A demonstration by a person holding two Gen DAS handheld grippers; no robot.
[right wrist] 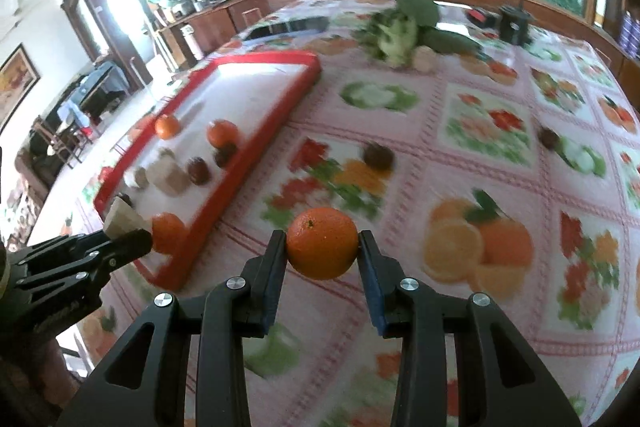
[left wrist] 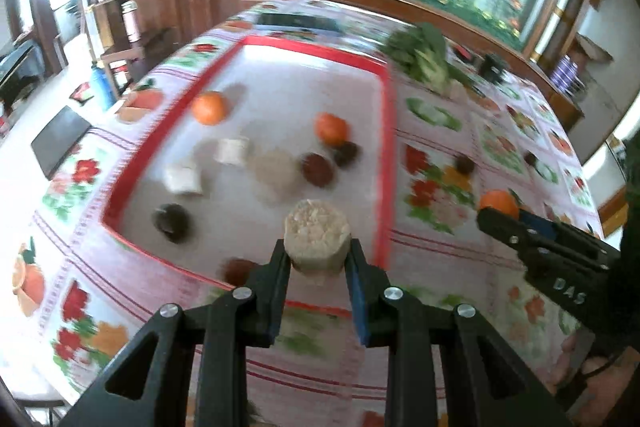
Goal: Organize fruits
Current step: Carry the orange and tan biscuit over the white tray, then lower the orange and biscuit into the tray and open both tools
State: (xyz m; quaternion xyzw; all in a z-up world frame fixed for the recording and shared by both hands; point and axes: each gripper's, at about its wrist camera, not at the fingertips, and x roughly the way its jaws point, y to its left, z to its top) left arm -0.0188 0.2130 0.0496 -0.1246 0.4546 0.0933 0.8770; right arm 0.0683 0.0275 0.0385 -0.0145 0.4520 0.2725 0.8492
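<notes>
My left gripper (left wrist: 317, 257) is shut on a beige round cake-like piece (left wrist: 317, 233), held over the near edge of the red-rimmed tray (left wrist: 386, 163). My right gripper (right wrist: 322, 245) is shut on an orange (right wrist: 322, 243), held above the floral tablecloth to the right of the tray (right wrist: 256, 147). In the tray lie two oranges (left wrist: 208, 107) (left wrist: 331, 129), several dark round fruits (left wrist: 318, 169) and pale blocks (left wrist: 232, 150). The left gripper (right wrist: 120, 239) also shows in the right wrist view, and the right gripper with its orange (left wrist: 498, 205) shows in the left wrist view.
Loose dark fruits (right wrist: 378, 155) (right wrist: 548, 138) lie on the tablecloth right of the tray. Leafy greens (right wrist: 394, 29) and a black object (right wrist: 514, 21) sit at the far end of the table. A dark tablet (left wrist: 58, 141) lies at the table's left edge.
</notes>
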